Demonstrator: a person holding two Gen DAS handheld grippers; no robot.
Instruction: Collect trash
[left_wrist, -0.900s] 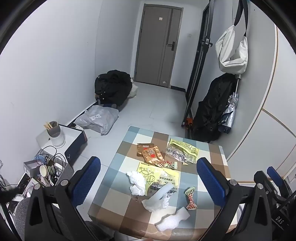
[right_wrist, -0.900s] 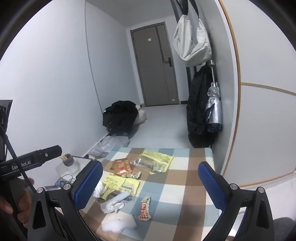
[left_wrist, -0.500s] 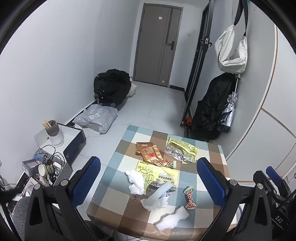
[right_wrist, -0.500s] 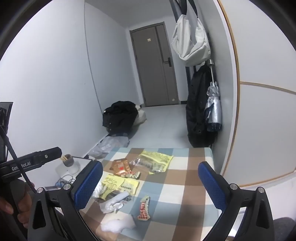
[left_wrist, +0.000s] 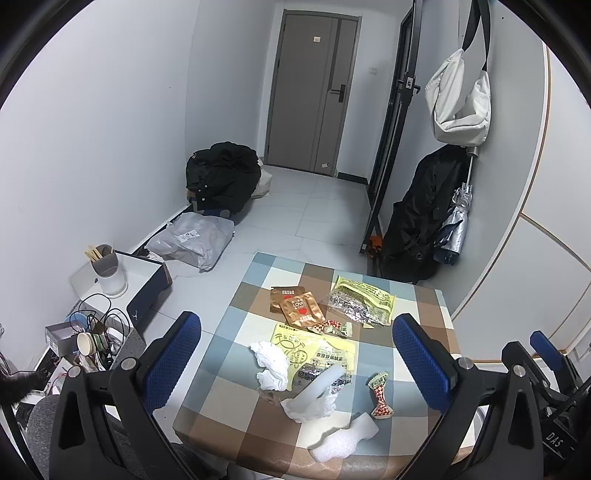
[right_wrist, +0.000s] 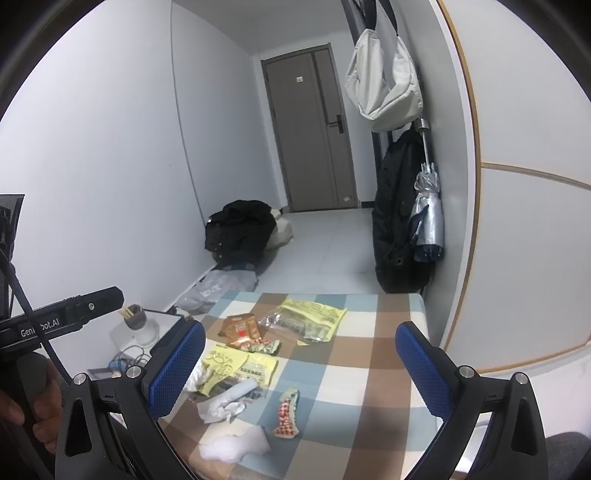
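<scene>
Left wrist view: the left gripper (left_wrist: 295, 354) is hovering above the checked table (left_wrist: 236, 302) with its blue pads spread wide and nothing between them. Taking the red-and-white wrapper (left_wrist: 379, 396) as the landmark, the trash is lying mostly to its left and beyond it: a crumpled tissue (left_wrist: 271, 363) well to its left, a torn white scrap (left_wrist: 312, 400) just left, the white foam piece (left_wrist: 345, 441) nearer the camera, a yellow packet (left_wrist: 317, 352) beyond and left, and the brown sachets (left_wrist: 297, 306) and silver-lined bag (left_wrist: 360, 304) farther off still. The wrapper itself is lying lengthwise away from the camera, close inside the right-hand pad. The tissue and scrap are sitting nearer this gripper's midline, so I judge this hand better placed for them.

Right wrist view: the right gripper (right_wrist: 301, 363) is likewise gaping, pinching nothing. Here the red-and-white wrapper (right_wrist: 287, 415) is lying almost on the midline, below and ahead of the jaws, its long axis running roughly along the fingers, so a grasp across its narrow width looks natural. The other litter is lying to its left, toward the left-hand pad.
</scene>
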